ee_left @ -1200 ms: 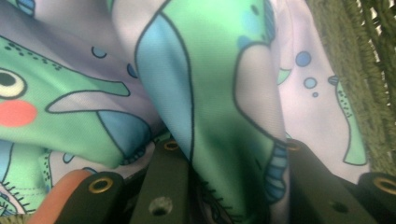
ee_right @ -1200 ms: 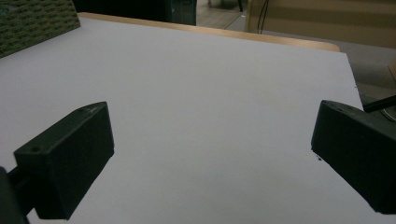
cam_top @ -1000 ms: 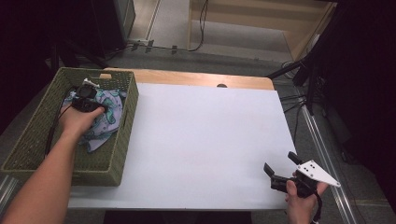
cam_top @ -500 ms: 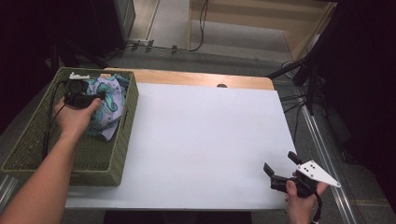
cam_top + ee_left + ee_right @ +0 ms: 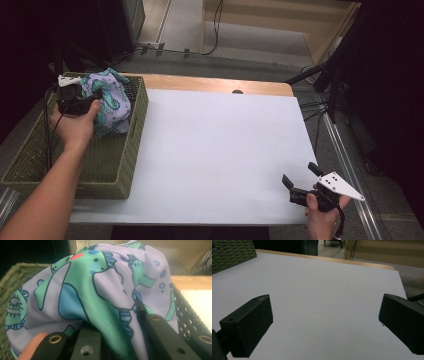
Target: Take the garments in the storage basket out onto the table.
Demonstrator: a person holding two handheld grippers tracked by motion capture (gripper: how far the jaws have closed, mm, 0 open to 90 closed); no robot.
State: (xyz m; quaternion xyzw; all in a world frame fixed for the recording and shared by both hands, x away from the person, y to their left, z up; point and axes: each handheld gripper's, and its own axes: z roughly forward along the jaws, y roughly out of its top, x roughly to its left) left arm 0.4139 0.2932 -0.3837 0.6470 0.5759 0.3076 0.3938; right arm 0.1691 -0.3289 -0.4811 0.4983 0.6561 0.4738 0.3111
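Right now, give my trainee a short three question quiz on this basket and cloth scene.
1. True or false: the left gripper is shut on the cloth.
2. Which stands under the cloth? A) the white board B) the basket C) the floor
3. What do the jaws of the right gripper hold?

Key
1. True: in the left gripper view the jaws pinch a fold of the cloth.
2. B.
3. Nothing; they stand open above the white board.

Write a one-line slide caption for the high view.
Left gripper lifts a lilac fish-print cloth above the green woven basket; right gripper waits open on the white table.
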